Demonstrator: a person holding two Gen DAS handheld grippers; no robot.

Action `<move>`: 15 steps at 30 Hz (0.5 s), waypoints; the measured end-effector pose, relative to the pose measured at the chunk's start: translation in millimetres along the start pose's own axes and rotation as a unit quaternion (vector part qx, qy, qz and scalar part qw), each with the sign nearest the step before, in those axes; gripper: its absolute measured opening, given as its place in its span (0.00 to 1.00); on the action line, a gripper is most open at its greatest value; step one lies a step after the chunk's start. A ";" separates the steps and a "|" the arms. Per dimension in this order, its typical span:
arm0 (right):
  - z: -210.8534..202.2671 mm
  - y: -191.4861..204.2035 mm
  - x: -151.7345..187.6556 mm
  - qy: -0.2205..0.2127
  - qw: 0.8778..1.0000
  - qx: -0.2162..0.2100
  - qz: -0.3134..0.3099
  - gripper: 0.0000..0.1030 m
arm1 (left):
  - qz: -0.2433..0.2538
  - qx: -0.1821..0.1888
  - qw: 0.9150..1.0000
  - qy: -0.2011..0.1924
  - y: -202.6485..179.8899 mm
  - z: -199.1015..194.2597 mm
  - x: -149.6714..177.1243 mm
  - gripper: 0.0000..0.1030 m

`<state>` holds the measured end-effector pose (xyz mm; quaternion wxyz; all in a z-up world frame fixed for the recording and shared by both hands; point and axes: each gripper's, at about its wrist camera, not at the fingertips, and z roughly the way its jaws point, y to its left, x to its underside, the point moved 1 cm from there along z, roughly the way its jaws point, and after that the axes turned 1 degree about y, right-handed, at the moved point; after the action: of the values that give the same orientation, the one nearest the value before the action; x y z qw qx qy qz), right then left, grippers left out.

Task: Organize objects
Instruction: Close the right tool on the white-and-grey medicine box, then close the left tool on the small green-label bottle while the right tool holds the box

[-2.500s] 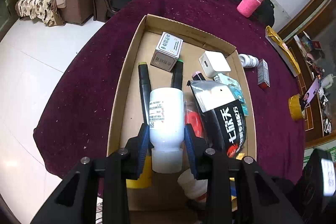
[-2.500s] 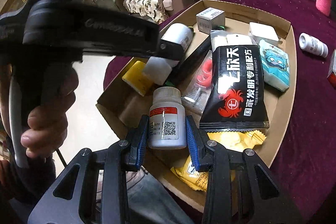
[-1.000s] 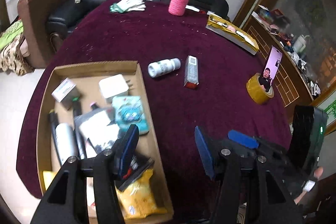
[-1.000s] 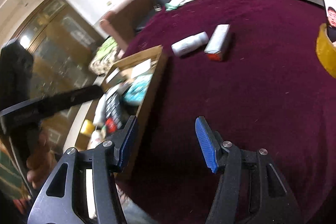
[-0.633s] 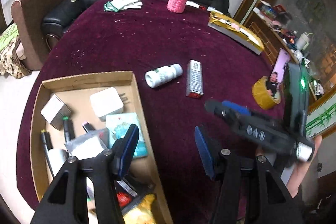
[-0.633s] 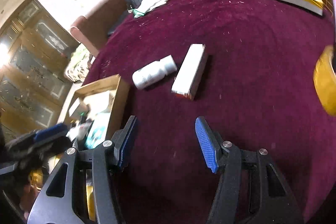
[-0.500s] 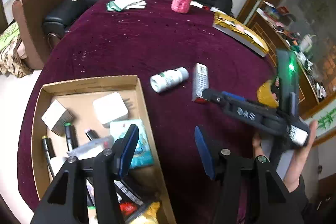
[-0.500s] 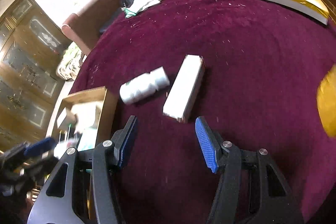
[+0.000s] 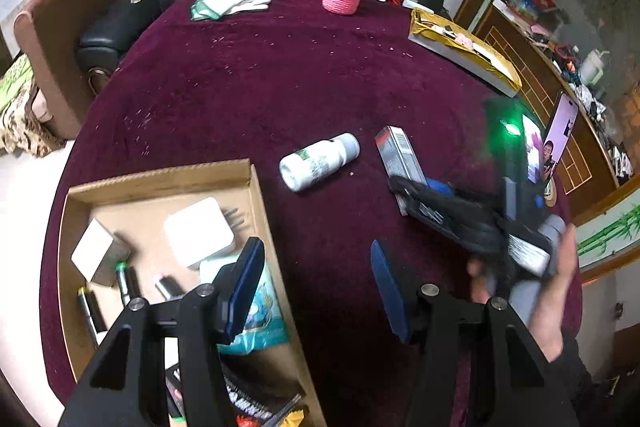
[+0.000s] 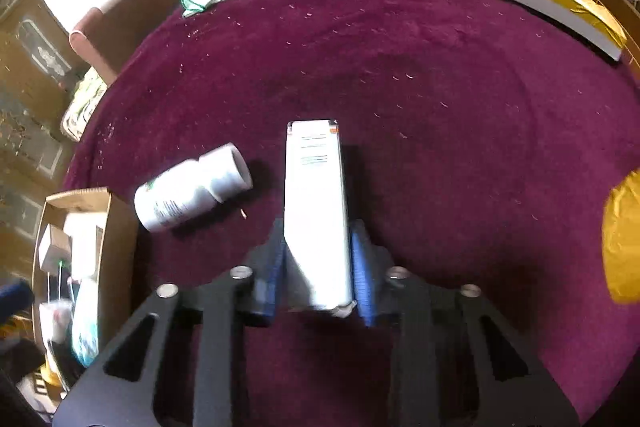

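The right gripper (image 10: pixel 318 263) had just closed on the slim box (image 10: pixel 316 199), whose long axis ran away from it; the left gripper (image 9: pixel 316 287) stood open and empty, the white bottle (image 9: pixel 318 167) lying farther out.

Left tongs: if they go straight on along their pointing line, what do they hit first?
Probably bare maroon tablecloth. The open left tongs have nothing between them; the white plastic bottle lying on its side sits further ahead, and the cardboard tray's wall stays left. Depth is uncertain.

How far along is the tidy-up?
Done: cardboard box already holds a white adapter, a small carton and pens. In hand: right claw has just been closing around the slim white box. Left: white bottle lies on the cloth; left claw is open, empty.
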<state>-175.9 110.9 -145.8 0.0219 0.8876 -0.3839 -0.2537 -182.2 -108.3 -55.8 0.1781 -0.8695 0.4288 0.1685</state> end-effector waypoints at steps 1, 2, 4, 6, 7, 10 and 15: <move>-4.1 -5.1 2.6 0.002 1.000 -0.013 0.005 0.26 | 0.006 -0.005 1.000 0.004 -2.1 3.1 -4.6 0.54; -11.6 -10.5 6.2 -0.007 1.000 -0.018 0.002 0.26 | 0.013 -0.007 1.000 0.007 -4.5 6.1 -8.9 0.54; -23.7 -18.7 10.7 -0.030 0.999 -0.006 -0.013 0.26 | 0.033 -0.016 0.999 0.018 -9.7 16.3 -17.8 0.54; -25.3 -29.1 11.1 -0.027 0.999 -0.035 -0.003 0.26 | 0.042 -0.025 0.998 0.031 -11.9 30.0 -28.0 0.54; -25.1 -34.7 11.1 -0.030 0.998 -0.059 0.000 0.26 | 0.048 -0.022 0.998 0.036 -12.6 37.9 -33.6 0.54; -24.8 -40.4 11.8 -0.039 0.997 -0.073 0.001 0.26 | 0.055 -0.016 0.997 0.056 -10.2 64.5 -50.4 0.54; -24.9 -42.0 14.3 -0.034 0.995 -0.095 0.012 0.26 | 0.077 -0.010 0.995 0.067 -12.5 93.9 -68.1 0.54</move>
<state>-127.9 126.7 -140.2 0.0962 0.8677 -0.3687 -0.3193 -224.5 -11.8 -106.0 0.1266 -0.8450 0.5037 0.1275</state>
